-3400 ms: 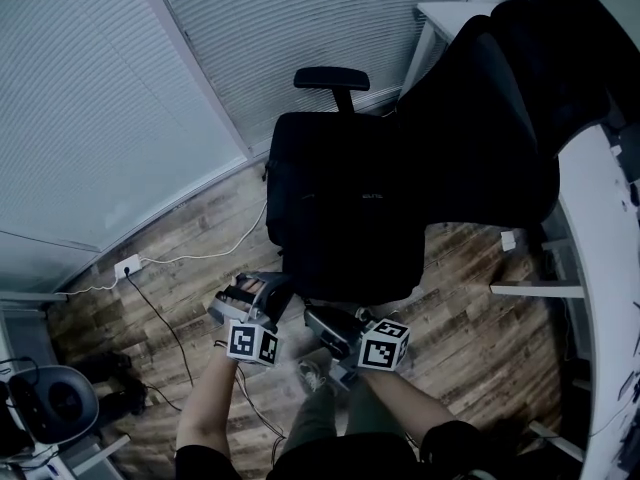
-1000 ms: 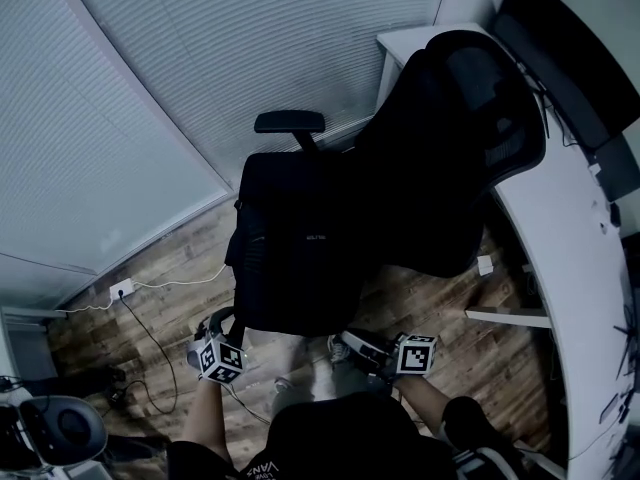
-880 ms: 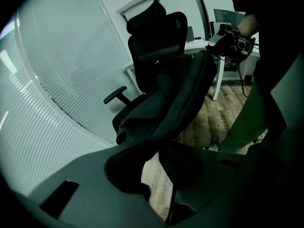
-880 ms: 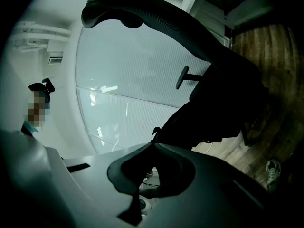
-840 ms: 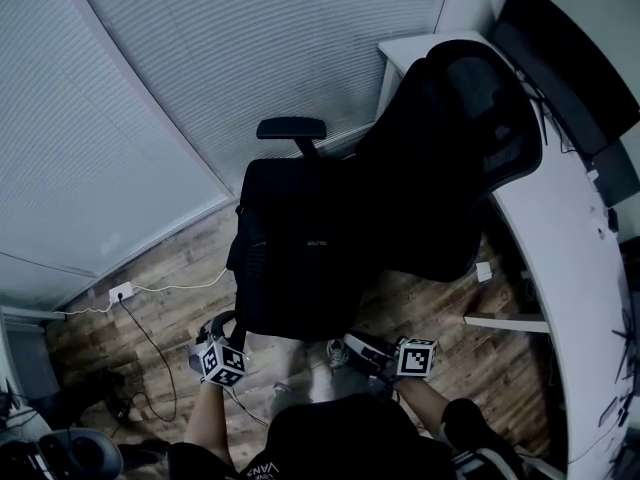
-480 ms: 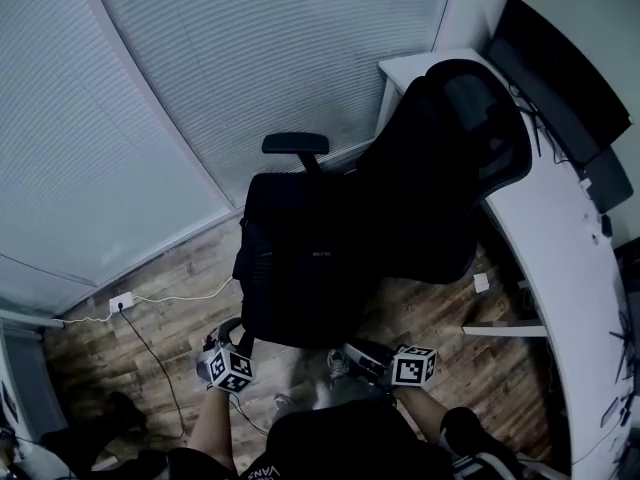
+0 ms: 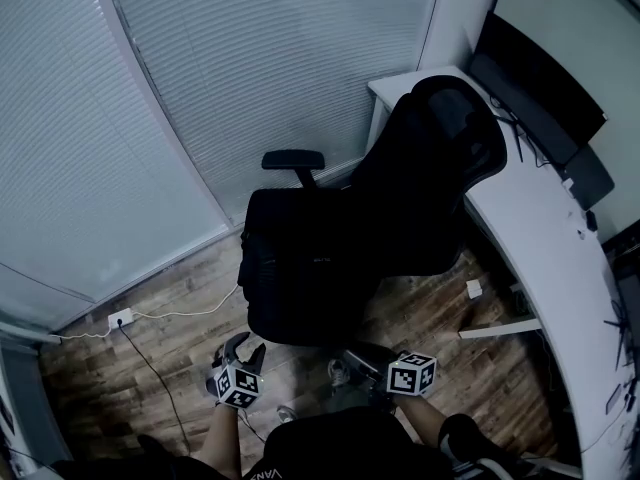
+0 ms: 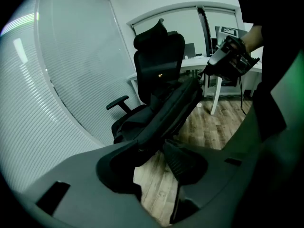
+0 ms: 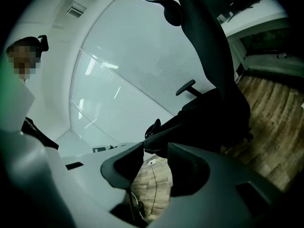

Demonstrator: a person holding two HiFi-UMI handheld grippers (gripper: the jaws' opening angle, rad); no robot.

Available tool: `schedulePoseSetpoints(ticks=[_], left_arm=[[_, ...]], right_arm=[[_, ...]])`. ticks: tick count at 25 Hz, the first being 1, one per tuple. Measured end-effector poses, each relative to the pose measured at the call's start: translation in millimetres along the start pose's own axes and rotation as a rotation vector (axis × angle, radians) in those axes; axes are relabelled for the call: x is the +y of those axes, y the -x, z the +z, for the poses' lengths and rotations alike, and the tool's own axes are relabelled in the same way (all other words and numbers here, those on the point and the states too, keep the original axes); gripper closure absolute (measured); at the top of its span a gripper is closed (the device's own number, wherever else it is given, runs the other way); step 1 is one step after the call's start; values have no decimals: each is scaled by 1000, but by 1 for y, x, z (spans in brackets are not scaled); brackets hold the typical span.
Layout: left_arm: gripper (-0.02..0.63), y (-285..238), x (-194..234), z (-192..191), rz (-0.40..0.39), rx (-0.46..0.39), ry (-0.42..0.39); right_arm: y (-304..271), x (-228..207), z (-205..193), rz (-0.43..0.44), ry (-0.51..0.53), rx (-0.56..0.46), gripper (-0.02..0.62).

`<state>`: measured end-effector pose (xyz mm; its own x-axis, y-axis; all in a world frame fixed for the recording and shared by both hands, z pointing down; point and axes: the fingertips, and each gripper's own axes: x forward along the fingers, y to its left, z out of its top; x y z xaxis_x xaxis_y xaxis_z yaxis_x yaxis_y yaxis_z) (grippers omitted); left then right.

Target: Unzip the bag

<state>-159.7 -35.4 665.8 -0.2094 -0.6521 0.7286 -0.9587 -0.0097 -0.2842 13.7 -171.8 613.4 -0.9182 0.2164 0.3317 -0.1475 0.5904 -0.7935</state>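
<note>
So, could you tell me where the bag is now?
In the head view, the black bag lies on the seat of the office chair, left of the desk.

A wood-plank floor point(image 7: 170, 318) carries a black office chair point(image 7: 440, 168), and a black bag point(image 7: 310, 268) lies across the chair's seat. On the planks, a white cable point(image 7: 190, 308) runs to a white socket point(image 7: 120, 318) near the blinds. A small white object point(image 7: 474, 289) lies beside the chair. The white desk point(image 7: 530, 228) at the right bears a dark monitor point(image 7: 540, 78).
</note>
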Motion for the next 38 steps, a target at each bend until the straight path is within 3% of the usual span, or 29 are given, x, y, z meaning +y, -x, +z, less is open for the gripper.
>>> schedulePoseSetpoints(ticks=[8,17,25,30,38], left_arm=[[419,47,-4,13,37,-121,64],[414,126,-6,37,54,-300,117],[416,201,-20,47,21,-453,164],[416,244,-21,53,55,-538,82],[460,286,-23,37,111,-599,62]], right_arm=[[9,38,-6,-71,100,-79,457],[23,98,2,-122,179,-315,457],[27,150,-18,-148,243,-398,459],[31,177,-29,-141,270,-434,487],[28,206,-57,-166,334,-443,531]])
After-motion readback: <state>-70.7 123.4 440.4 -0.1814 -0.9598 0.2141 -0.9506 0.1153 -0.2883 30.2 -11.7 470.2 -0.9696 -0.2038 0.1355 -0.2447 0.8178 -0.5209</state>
